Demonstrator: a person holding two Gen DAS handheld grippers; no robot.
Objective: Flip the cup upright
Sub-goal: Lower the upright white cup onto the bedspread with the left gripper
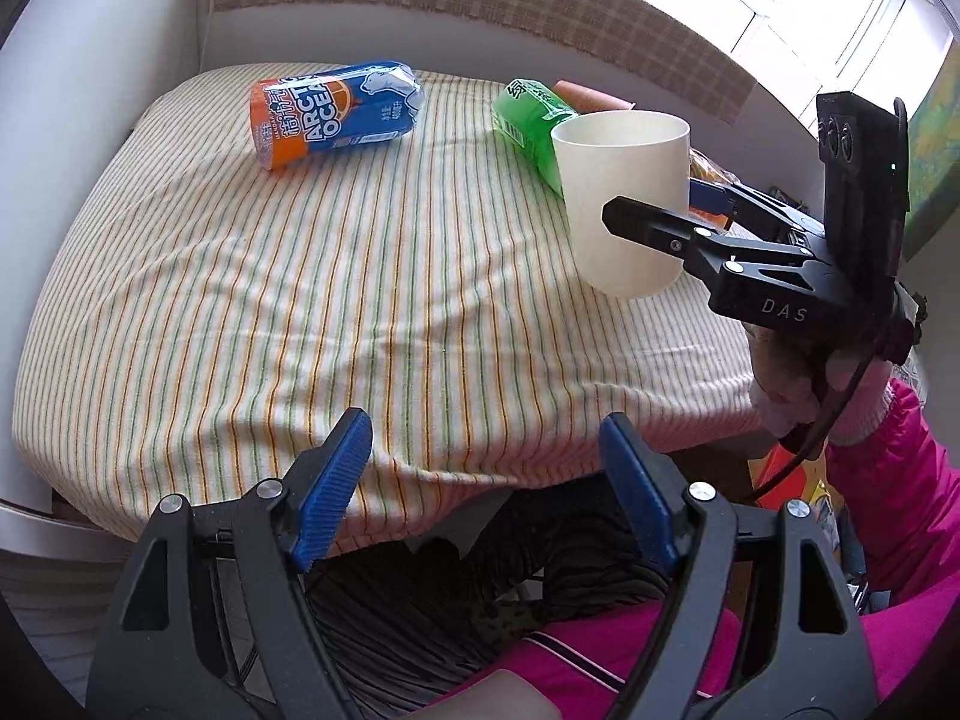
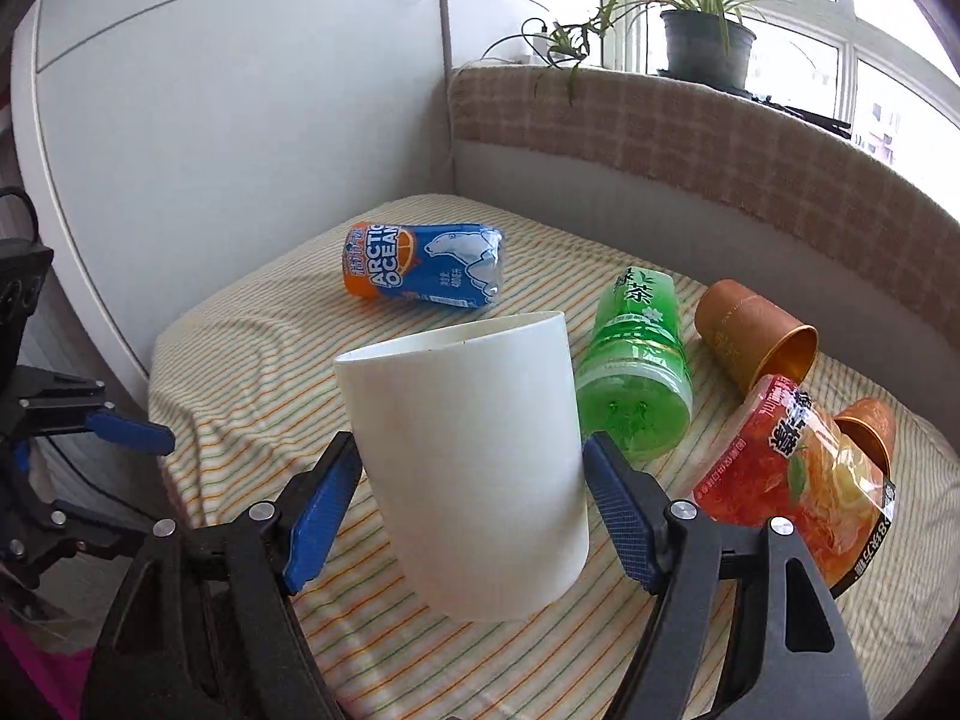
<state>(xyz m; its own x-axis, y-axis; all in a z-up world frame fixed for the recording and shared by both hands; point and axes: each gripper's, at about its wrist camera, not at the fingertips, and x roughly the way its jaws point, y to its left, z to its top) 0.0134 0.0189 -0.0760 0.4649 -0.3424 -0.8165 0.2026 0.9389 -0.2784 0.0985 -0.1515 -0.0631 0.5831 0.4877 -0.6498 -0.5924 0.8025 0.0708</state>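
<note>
Behind the right tool [image 2: 471, 504], clamped on the cup [image 2: 474, 450], the cup's far pad is hidden; left tool [image 1: 486, 486] apart.

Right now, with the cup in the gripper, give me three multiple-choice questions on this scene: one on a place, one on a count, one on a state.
1. Where is the blue and orange bottle?
A. far side of the table
B. inside the cup
C. on the windowsill

2. How many brown cups lie on the table?
A. none
B. two
C. five

3. How is the white cup?
A. lying on its side
B. mouth down on the cloth
C. held mouth up

Answers:
1 A, it lies beyond the cup on the striped cloth.
2 B, one behind the green bottle, one behind the red one.
3 C, the right gripper grips it, rim on top.
</note>
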